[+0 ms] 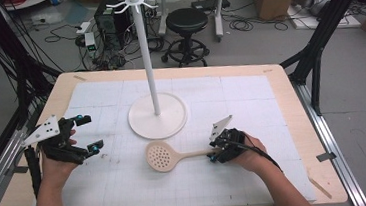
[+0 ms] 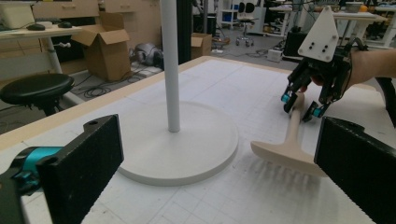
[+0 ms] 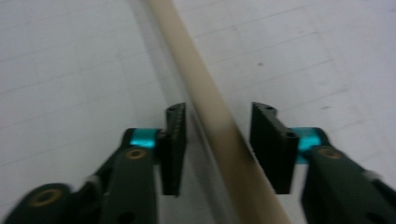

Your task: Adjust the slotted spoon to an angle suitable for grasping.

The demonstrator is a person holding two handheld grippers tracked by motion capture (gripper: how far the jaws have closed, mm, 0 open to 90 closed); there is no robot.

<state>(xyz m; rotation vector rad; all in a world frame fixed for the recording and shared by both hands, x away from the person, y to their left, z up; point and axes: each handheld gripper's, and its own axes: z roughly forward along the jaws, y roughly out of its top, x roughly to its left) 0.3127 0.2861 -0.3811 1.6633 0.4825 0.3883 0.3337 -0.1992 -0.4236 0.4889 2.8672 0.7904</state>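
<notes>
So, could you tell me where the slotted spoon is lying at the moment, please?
In the high view the slotted spoon lies flat on the white mat, just in front of the rack's round base, its handle between the right claw's open jaws.

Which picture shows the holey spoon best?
The high view: the whole spoon lies flat there, holes showing. The left gripper view shows it side-on, partly behind a jaw. The right gripper view shows just its blurry handle.
</notes>
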